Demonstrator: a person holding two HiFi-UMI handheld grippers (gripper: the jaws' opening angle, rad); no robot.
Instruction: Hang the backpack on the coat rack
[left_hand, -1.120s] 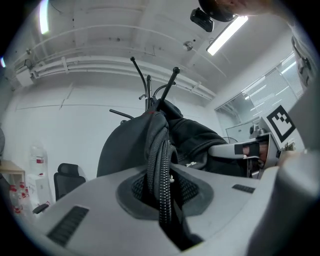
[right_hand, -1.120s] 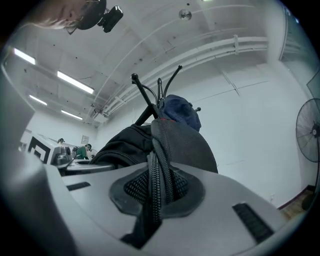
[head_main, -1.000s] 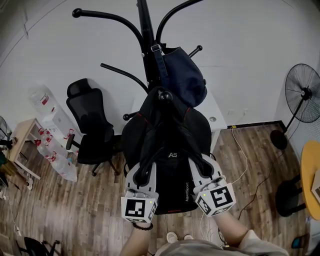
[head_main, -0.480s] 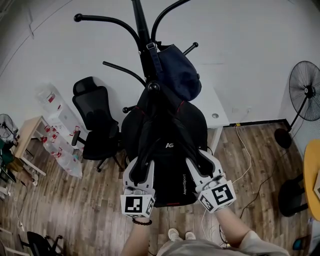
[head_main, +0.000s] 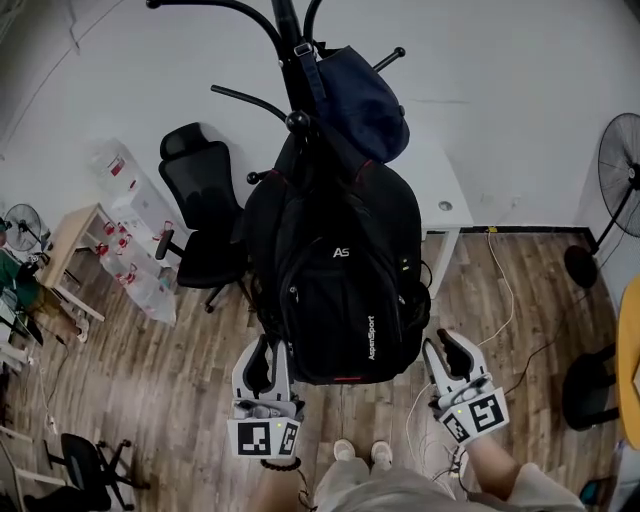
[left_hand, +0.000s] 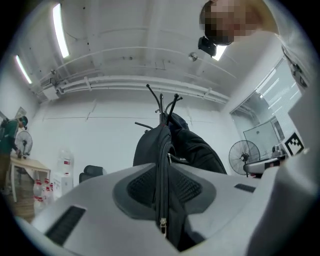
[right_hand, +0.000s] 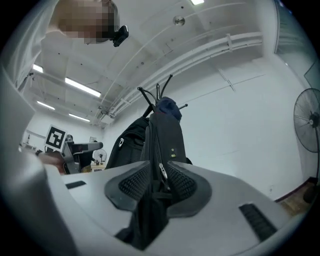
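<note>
The black backpack (head_main: 340, 290) hangs by its top from a hook of the black coat rack (head_main: 290, 40), under a navy bag (head_main: 365, 100) that hangs there too. My left gripper (head_main: 265, 352) is below the pack's lower left corner, apart from it. My right gripper (head_main: 447, 350) is off its lower right side. Both have jaws spread and closing a little, with nothing between them. In the left gripper view the backpack (left_hand: 180, 145) shows beyond the gap, and likewise the backpack (right_hand: 160, 135) in the right gripper view.
A black office chair (head_main: 200, 220) stands left of the rack and a white table (head_main: 440, 190) right behind it. A floor fan (head_main: 620, 160) is at the far right. Packs of water bottles (head_main: 130, 200) line the left wall. A cable (head_main: 500, 290) trails over the wood floor.
Both grippers, shut on the backpack's sides a second ago, have opened, let go and drawn back and down. The backpack stays hanging from the rack.
</note>
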